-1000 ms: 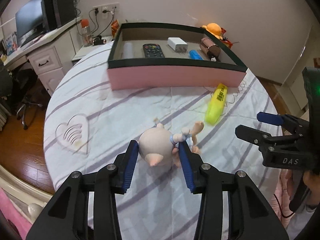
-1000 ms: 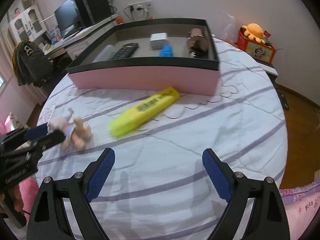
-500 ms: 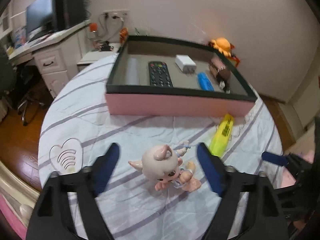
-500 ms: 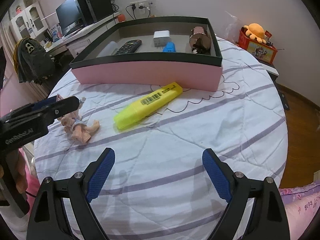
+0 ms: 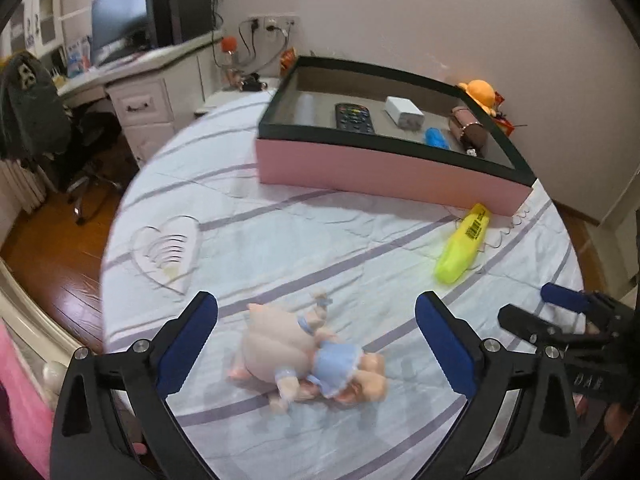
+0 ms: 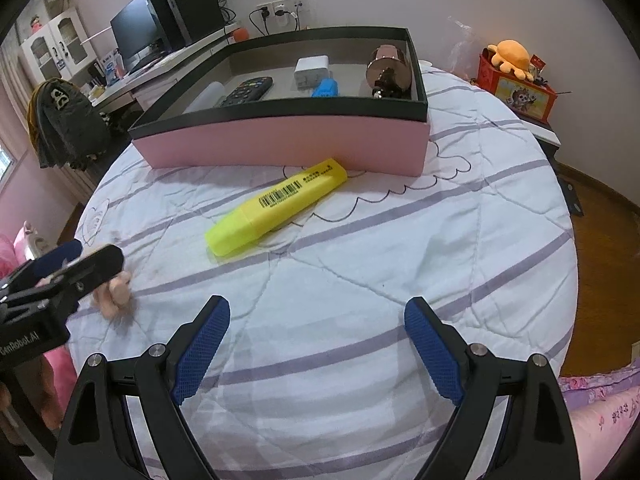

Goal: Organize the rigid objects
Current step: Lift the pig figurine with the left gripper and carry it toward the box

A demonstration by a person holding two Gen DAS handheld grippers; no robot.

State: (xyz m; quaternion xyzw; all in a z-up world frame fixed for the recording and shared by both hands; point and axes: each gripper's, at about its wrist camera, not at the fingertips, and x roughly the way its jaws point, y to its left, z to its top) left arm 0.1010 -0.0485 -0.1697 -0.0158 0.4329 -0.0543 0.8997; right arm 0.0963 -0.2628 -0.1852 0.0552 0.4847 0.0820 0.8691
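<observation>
A small doll in a blue dress (image 5: 308, 364) lies on its side on the striped bedcover, between the open jaws of my left gripper (image 5: 316, 344), untouched by them. A yellow highlighter (image 6: 276, 206) lies in front of the pink box (image 6: 280, 144); it also shows in the left wrist view (image 5: 464, 248). The box holds a remote (image 6: 248, 90), a white charger (image 6: 310, 70), a blue item (image 6: 326, 88) and a brown cylinder (image 6: 390, 70). My right gripper (image 6: 316, 350) is open and empty, well short of the highlighter.
A round bed with a white, purple-striped cover (image 6: 400, 240) bears everything. A desk with a monitor (image 5: 120, 32) stands at the left. A red box with an orange plush (image 6: 516, 80) stands at the right. Wooden floor lies beyond the bed edge.
My left gripper opened and let go of the doll, which now lies on its side on the cover. The left gripper pulled back. The right gripper stayed open and shifted little.
</observation>
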